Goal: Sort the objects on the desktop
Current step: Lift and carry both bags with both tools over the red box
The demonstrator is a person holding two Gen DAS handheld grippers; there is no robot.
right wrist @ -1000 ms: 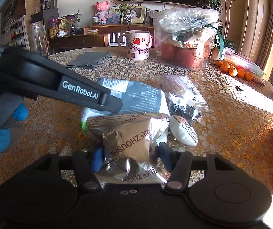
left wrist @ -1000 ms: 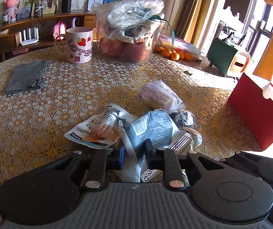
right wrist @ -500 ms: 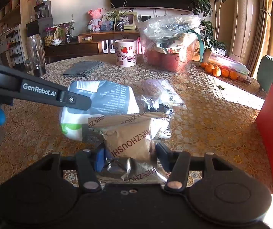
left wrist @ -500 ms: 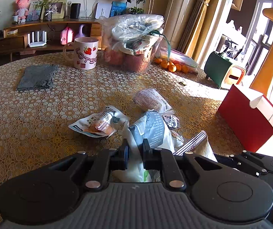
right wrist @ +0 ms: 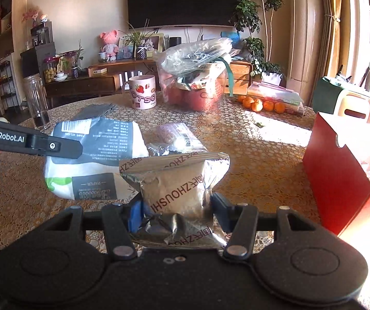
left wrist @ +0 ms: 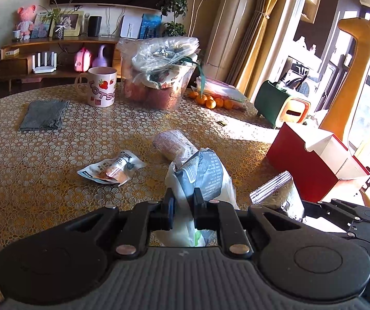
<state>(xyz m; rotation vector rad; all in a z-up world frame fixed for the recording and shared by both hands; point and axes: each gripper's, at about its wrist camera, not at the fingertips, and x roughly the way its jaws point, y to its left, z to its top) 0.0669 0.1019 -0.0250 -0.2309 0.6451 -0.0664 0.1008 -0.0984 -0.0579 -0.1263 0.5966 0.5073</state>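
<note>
My left gripper (left wrist: 182, 206) is shut on a grey-and-white tissue pack (left wrist: 203, 178) and holds it above the table; the pack also shows in the right wrist view (right wrist: 94, 155). My right gripper (right wrist: 177, 206) is shut on a silver foil snack bag (right wrist: 177, 183), also lifted; its edge shows in the left wrist view (left wrist: 275, 188). A small sausage packet (left wrist: 112, 168) and a pink clear-wrapped snack (left wrist: 172, 144) lie on the table. An open red box (left wrist: 306, 165) stands at the right, also in the right wrist view (right wrist: 340, 175).
A strawberry mug (left wrist: 101, 87), a grey cloth (left wrist: 44, 115), a bagged fruit container (left wrist: 159, 77) and oranges (left wrist: 210, 100) sit at the back of the lace-covered table (left wrist: 30, 180). A tall glass (right wrist: 36, 100) stands at the far left.
Both grippers have risen and pulled back, lifting the tissue pack and the foil bag off the pile. The red box has come closer on the right.
</note>
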